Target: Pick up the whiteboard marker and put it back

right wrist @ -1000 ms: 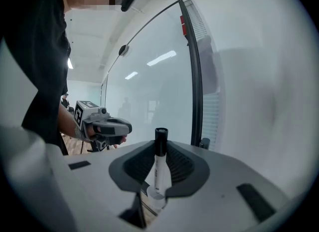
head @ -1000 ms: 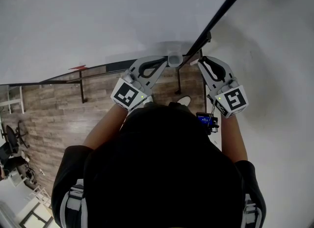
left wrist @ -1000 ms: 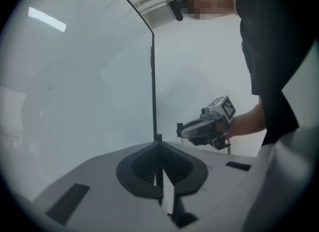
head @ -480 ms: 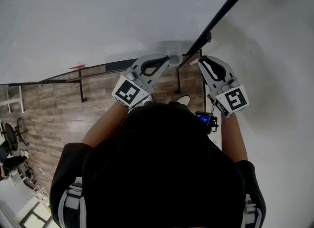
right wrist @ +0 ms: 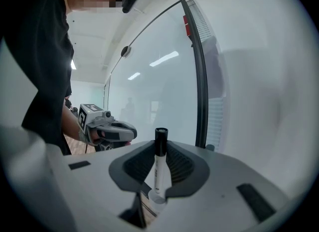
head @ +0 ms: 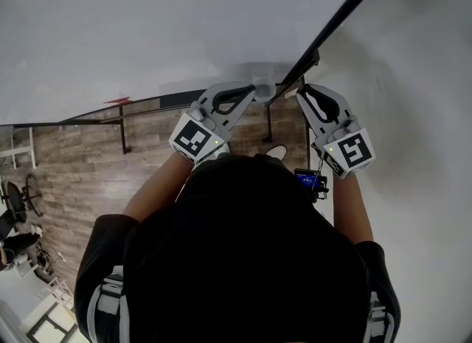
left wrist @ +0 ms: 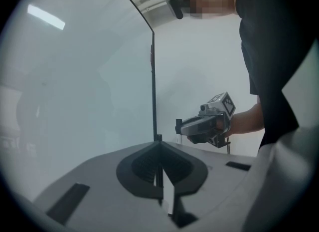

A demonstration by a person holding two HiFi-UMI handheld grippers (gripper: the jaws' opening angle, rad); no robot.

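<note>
Nearest, right tool (right wrist: 160, 147) grips the whiteboard marker (right wrist: 159, 171): white barrel upright between the jaws, black cap (right wrist: 160, 138) on top. Left tool (left wrist: 158, 148) is closed, nothing between its jaws, held beside the right, apart from it. Beyond both, a glossy board (right wrist: 154, 86) with a black frame (right wrist: 200, 91).
</note>
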